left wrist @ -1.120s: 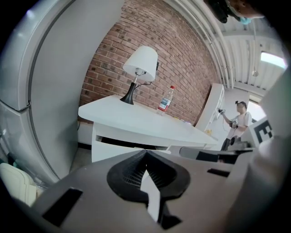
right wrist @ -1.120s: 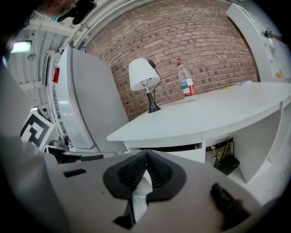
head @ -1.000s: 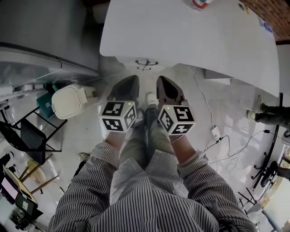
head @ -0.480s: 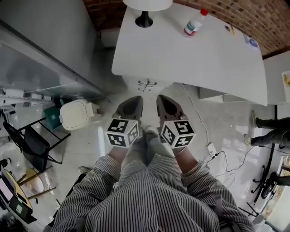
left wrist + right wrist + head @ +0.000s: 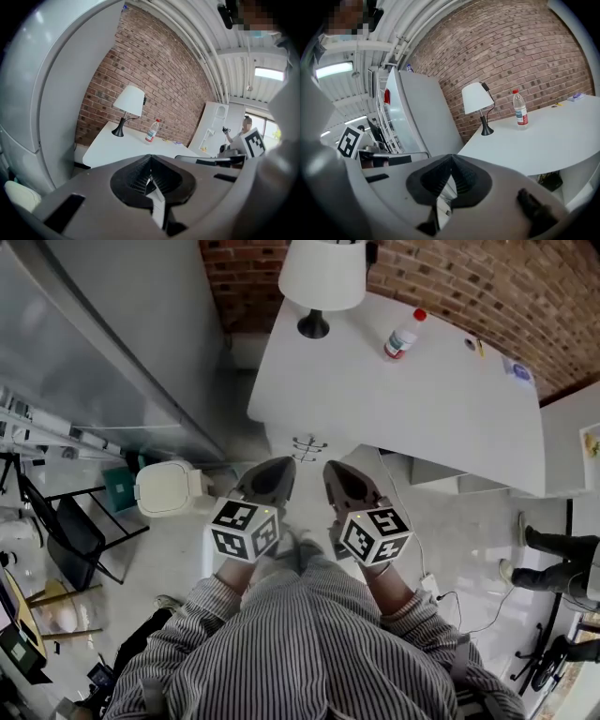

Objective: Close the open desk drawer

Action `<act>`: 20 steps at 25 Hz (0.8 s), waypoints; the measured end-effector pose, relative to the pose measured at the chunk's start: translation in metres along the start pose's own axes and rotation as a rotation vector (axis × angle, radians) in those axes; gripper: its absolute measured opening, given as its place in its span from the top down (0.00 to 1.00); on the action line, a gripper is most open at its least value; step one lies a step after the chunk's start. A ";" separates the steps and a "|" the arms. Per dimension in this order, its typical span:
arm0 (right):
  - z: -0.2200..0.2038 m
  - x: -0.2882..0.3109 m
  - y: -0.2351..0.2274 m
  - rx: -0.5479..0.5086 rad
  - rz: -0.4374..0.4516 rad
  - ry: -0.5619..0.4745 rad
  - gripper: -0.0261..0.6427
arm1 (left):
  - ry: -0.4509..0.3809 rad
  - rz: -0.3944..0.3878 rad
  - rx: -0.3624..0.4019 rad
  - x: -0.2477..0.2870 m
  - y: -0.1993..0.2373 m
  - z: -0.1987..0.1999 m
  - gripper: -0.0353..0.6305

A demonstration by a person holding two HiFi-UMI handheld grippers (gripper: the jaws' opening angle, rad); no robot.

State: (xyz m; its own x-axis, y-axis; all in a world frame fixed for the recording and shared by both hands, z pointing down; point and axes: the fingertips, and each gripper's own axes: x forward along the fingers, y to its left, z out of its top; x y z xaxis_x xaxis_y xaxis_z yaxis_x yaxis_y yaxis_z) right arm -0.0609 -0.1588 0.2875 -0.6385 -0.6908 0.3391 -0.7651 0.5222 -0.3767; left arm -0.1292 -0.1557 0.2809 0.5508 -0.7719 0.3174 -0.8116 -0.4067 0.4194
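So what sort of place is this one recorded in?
Probably an indoor office or studio workspace: a white desk by a brick wall, with a table lamp and a bottle on it.

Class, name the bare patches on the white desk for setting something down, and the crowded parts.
Bare: the middle and near edge of the desk, in front of the lamp and bottle. Crowded: the back strip by the brick wall, holding those and small items.

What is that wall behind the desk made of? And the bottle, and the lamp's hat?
The wall looks like red-brown brick, with rows of small blocks and pale mortar lines between them. The bottle seems to be clear plastic: see-through, with a red cap. The lampshade is white and matte, maybe fabric or plastic; I can't tell which.
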 end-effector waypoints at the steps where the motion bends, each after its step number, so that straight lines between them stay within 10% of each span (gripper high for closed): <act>1: 0.005 -0.003 0.002 0.009 0.012 -0.006 0.94 | -0.011 0.008 -0.018 -0.003 -0.001 0.004 0.93; 20: 0.052 -0.032 0.030 -0.109 0.157 -0.058 0.94 | -0.073 -0.031 0.047 -0.015 -0.052 0.036 0.93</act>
State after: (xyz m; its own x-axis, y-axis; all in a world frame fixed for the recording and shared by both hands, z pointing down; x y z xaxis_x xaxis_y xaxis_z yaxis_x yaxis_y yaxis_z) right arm -0.0589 -0.1465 0.2207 -0.7475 -0.6224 0.2318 -0.6626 0.6749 -0.3248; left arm -0.1018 -0.1408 0.2239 0.5615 -0.7915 0.2415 -0.8036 -0.4520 0.3871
